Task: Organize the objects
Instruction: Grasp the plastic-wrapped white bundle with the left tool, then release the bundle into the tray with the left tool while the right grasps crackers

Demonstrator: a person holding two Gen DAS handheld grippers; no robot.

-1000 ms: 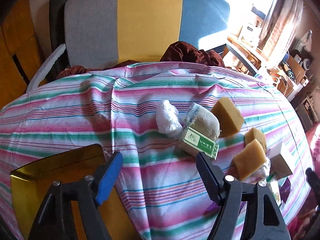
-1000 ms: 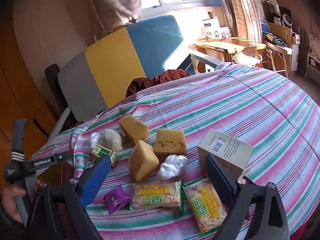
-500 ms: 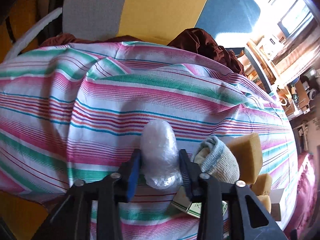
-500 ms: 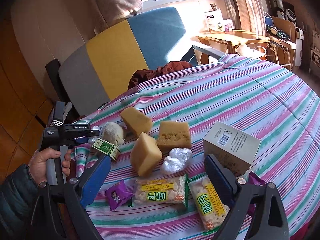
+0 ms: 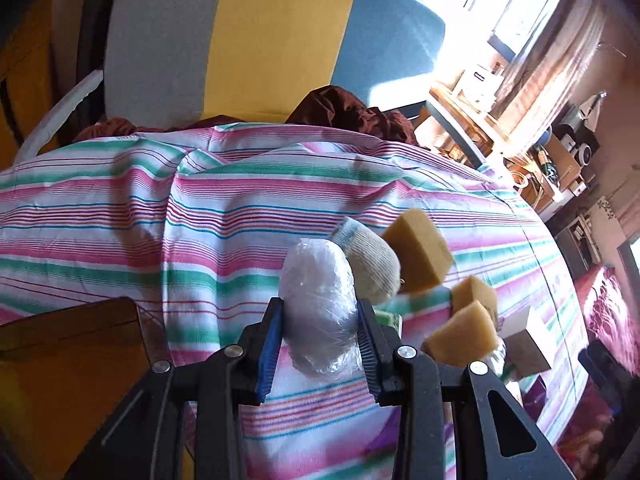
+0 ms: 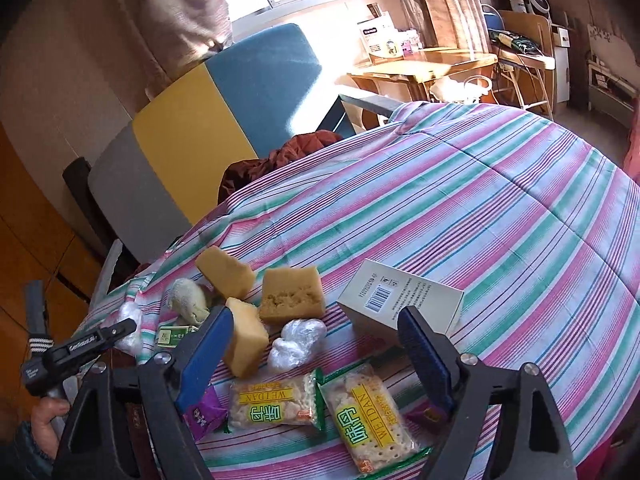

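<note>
In the left wrist view my left gripper [image 5: 318, 332] is shut on a clear plastic-wrapped bundle [image 5: 318, 304], held just in front of a rolled grey sock [image 5: 372, 264]. Tan sponges [image 5: 418, 256] lie to its right on the striped cloth. In the right wrist view my right gripper [image 6: 316, 316] hovers over a second plastic bundle [image 6: 296, 344] and a tan sponge [image 6: 246, 336]. Its jaws are closing, and the pads touch neither. Two cracker packets [image 6: 276, 404] lie below it. At the far left of that view is the left gripper [image 6: 96, 340] with its bundle [image 6: 130, 326].
A white box [image 6: 400, 300] lies by my right gripper's right finger, purple sachets [image 6: 202, 416] near the front edge, and a small green box [image 6: 176, 334] by the sock. A brown tray [image 5: 68, 344] sits low left. A grey, yellow and blue chair [image 5: 272, 40] stands behind the table.
My left gripper went from open to shut on the plastic bundle, then drew back with it from the sock. My right gripper's jaws have narrowed and it has shifted slightly over the items.
</note>
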